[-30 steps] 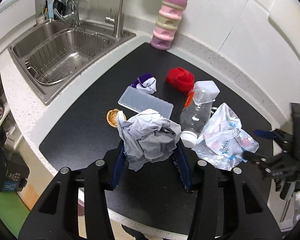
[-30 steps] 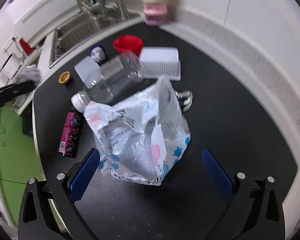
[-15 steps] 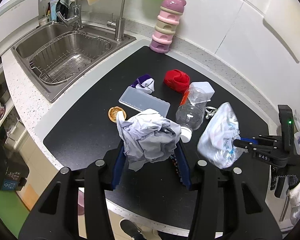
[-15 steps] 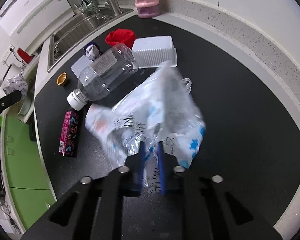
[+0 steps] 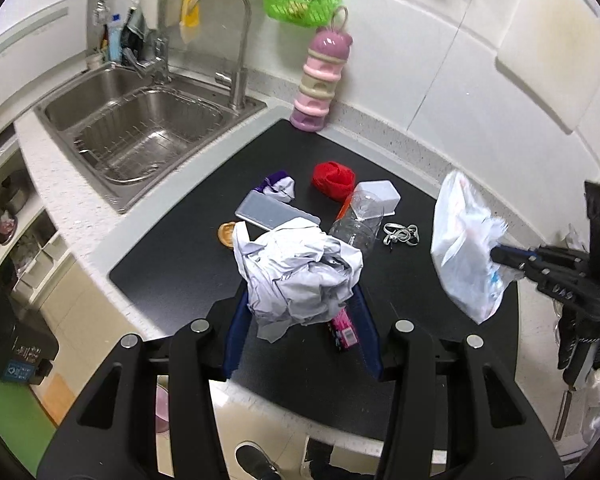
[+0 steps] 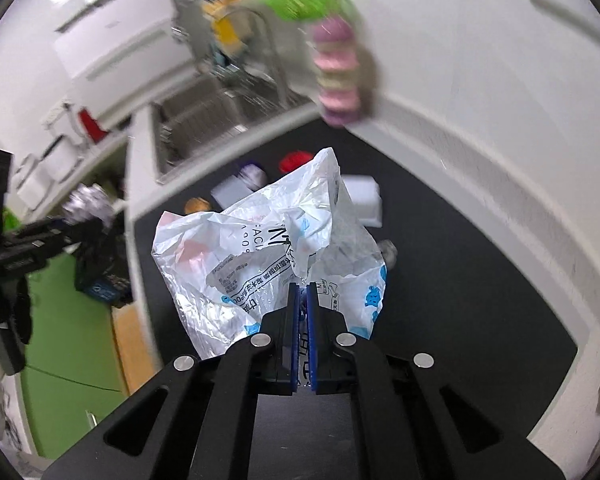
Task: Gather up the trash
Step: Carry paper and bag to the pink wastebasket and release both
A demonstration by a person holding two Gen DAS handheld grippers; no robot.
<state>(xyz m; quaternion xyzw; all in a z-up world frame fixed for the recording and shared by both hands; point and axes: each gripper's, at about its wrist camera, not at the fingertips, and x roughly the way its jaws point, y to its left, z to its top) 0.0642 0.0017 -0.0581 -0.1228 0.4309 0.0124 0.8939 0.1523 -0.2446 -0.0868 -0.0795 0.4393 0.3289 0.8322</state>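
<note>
My left gripper (image 5: 300, 312) is shut on a crumpled grey-white paper wad (image 5: 296, 272), held above the black counter mat (image 5: 172, 264). My right gripper (image 6: 303, 292) is shut on a printed white plastic bag (image 6: 268, 252) and holds it lifted off the mat; the bag also shows in the left wrist view (image 5: 466, 240), at the right. Left on the mat are a clear plastic bottle (image 5: 358, 224), a red cloth (image 5: 334, 178), a white box (image 5: 378, 196), a flat grey lid (image 5: 274, 214), a purple-white wrapper (image 5: 280, 186), a pink packet (image 5: 344, 330) and a small orange cap (image 5: 227, 233).
A steel sink (image 5: 140, 128) with a tap sits at the back left. A pink stacked container (image 5: 320, 84) stands against the wall. A grey cord (image 5: 400, 234) lies on the mat. A black bin (image 5: 12, 340) stands on the floor at the left.
My right gripper closed on the plastic bag and lifted it off the mat, tilting upward. My left gripper rose a little, still holding the paper wad.
</note>
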